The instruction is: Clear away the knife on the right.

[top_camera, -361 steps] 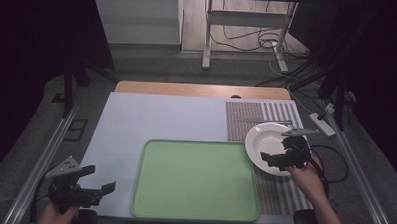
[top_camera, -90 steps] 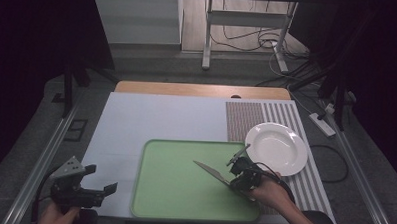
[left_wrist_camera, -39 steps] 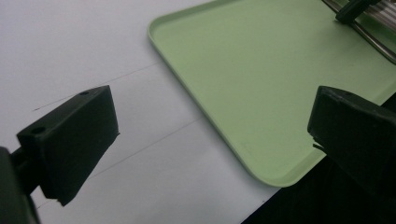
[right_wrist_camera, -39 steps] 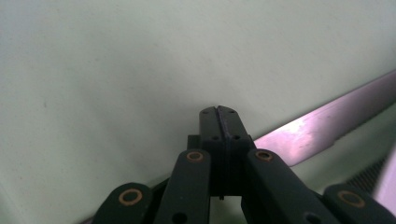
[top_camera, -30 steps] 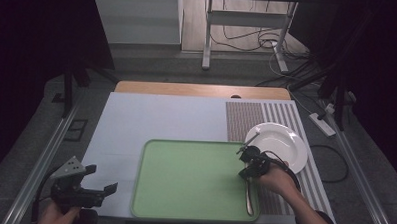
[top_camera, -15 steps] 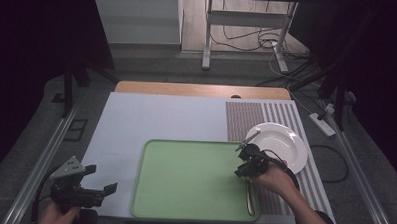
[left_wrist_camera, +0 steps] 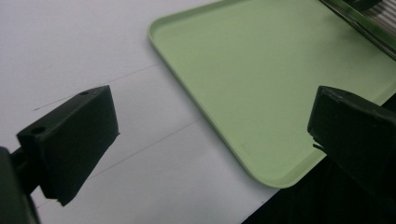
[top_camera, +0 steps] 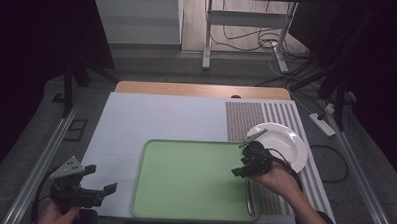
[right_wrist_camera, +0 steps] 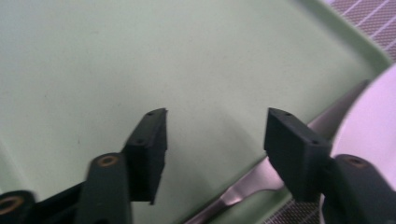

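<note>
A green tray (top_camera: pixel 184 176) lies on the near middle of the table. A metal piece of cutlery (top_camera: pixel 249 196) rests along its right rim, pointing toward me. Just beyond its far end my right gripper (top_camera: pixel 239 166) hovers open over the tray with nothing in it. In the right gripper view the cutlery (right_wrist_camera: pixel 252 182) lies below the gripper (right_wrist_camera: pixel 215 116), beside the white plate (right_wrist_camera: pixel 373 126). The plate (top_camera: pixel 280 142) sits right of the tray. My left gripper (top_camera: pixel 101 178) is held open at the near left. Its view (left_wrist_camera: pixel 212 116) shows the tray's corner (left_wrist_camera: pixel 261 70).
A white mat (top_camera: pixel 161 115) covers most of the table, and a striped mat (top_camera: pixel 251 116) lies under the plate at the right. A wooden strip (top_camera: pixel 202 89) marks the far edge. Cables and a metal stand sit on the floor beyond.
The right gripper went from the plate to the tray carrying the cutlery and set it down along the right rim. Since then it has drawn slightly away, open. The left gripper has stayed put.
</note>
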`<state>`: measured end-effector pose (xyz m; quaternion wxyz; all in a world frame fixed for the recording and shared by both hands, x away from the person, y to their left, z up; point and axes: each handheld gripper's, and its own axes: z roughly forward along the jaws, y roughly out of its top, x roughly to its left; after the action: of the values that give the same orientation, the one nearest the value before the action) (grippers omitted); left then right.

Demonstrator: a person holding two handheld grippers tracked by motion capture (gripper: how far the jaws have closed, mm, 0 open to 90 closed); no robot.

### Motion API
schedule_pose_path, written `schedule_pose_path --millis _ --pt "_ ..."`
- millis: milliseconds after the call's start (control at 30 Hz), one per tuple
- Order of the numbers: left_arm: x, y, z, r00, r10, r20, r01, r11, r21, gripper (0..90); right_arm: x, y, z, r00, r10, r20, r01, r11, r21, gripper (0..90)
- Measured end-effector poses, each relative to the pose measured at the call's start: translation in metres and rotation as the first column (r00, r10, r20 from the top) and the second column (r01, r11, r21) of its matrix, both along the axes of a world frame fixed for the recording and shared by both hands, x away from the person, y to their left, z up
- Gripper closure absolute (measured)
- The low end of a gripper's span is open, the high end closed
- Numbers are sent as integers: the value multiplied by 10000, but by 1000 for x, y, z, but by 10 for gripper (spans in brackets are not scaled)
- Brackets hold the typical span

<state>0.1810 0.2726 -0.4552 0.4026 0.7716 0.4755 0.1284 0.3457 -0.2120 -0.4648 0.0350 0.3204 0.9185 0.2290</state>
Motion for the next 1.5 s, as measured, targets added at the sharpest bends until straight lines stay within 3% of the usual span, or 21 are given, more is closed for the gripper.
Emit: schedule_pose_path --millis 233,700,933,1200,1500 --pt "0 0 0 10000 3 -7 -3 10000 23 16 -6 -15 9 9986 -432 302 420 9984 371 217" --pt "0 1 0 10000 21 7 -21 10000 -67 16 -18 -29 15 9943 -491 949 399 9945 965 29" --pt "0 1 0 10000 31 7 -31 9999 -95 16 -24 -40 15 9893 -986 1071 832 9867 1398 0" --pt "0 1 0 10000 34 9 -34 10000 -93 16 -34 -50 15 9806 -1266 1499 1057 9845 1403 0" --pt "0 1 0 10000 45 5 -45 9999 -98 16 -41 -59 14 9762 -1502 1566 1285 9817 1406 0"
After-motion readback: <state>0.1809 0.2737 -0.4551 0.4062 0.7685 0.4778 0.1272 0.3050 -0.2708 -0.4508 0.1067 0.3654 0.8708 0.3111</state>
